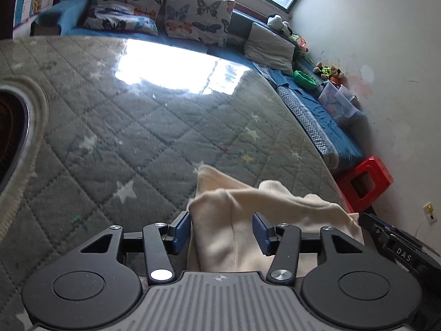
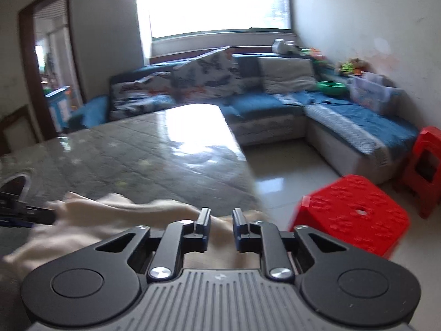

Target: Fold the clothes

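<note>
A cream garment (image 1: 248, 212) lies bunched on the glass-topped table (image 1: 124, 127), near its right edge. My left gripper (image 1: 224, 231) is open, its blue pads on either side of a raised fold of the garment. The right gripper shows at the right edge of the left wrist view (image 1: 399, 248). In the right wrist view the garment (image 2: 115, 215) stretches left under my right gripper (image 2: 222, 230), whose jaws stand partly open with a narrow gap over the cloth. The left gripper's fingers (image 2: 24, 212) touch the garment at the far left. This view is blurred.
A quilted grey star-pattern cloth lies under the glass. A round metal-rimmed opening (image 1: 16, 127) sits at the table's left. Red plastic stools (image 2: 350, 212) (image 2: 424, 165) stand right of the table. A blue L-shaped sofa (image 2: 275, 104) with butterfly cushions and toys lines the walls.
</note>
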`<state>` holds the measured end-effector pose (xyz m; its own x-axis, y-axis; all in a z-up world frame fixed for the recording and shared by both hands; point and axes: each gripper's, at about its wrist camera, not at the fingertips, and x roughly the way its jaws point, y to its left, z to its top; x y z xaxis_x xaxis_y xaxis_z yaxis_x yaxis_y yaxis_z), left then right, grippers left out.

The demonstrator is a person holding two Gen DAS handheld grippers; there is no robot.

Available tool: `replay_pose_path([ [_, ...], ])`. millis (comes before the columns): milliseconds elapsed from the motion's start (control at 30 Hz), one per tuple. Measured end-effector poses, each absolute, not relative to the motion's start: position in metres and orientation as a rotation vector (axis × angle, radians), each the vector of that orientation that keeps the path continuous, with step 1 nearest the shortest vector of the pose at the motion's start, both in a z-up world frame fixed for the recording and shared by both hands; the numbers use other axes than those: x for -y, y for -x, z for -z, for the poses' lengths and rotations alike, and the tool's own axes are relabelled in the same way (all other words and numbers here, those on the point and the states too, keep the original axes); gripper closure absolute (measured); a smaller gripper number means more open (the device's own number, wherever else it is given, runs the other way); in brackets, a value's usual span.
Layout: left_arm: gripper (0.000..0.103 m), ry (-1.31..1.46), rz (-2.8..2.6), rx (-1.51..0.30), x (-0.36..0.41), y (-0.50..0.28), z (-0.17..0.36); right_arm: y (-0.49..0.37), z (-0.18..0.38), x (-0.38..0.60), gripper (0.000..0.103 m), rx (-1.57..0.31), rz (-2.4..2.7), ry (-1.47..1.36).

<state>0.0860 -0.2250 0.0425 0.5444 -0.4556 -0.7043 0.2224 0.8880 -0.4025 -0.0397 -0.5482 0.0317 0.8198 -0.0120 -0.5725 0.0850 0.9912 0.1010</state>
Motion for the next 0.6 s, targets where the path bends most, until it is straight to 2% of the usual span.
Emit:
replay_pose_path([
  [133,0.047,0.238,0.407,-0.894,0.232,-0.089,-0.045,0.016,-0.028,0.52,0.069,-0.62,-0.029,-0.102],
  [233,0.047,0.189,0.406,-0.88,0.24,-0.093,-0.045,0.0,-0.019,0.506,0.067,-0.645,-0.047,-0.082],
  [367,0.044,0.139,0.394,-0.872,0.25,-0.099,-0.04,-0.009,-0.009,0.497,0.058,-0.652,-0.03,-0.044],
  [600,0.041,0.105,0.393,-0.855,0.249,-0.097,-0.036,0.006,-0.019,0.488,0.049,-0.635,-0.05,-0.014],
])
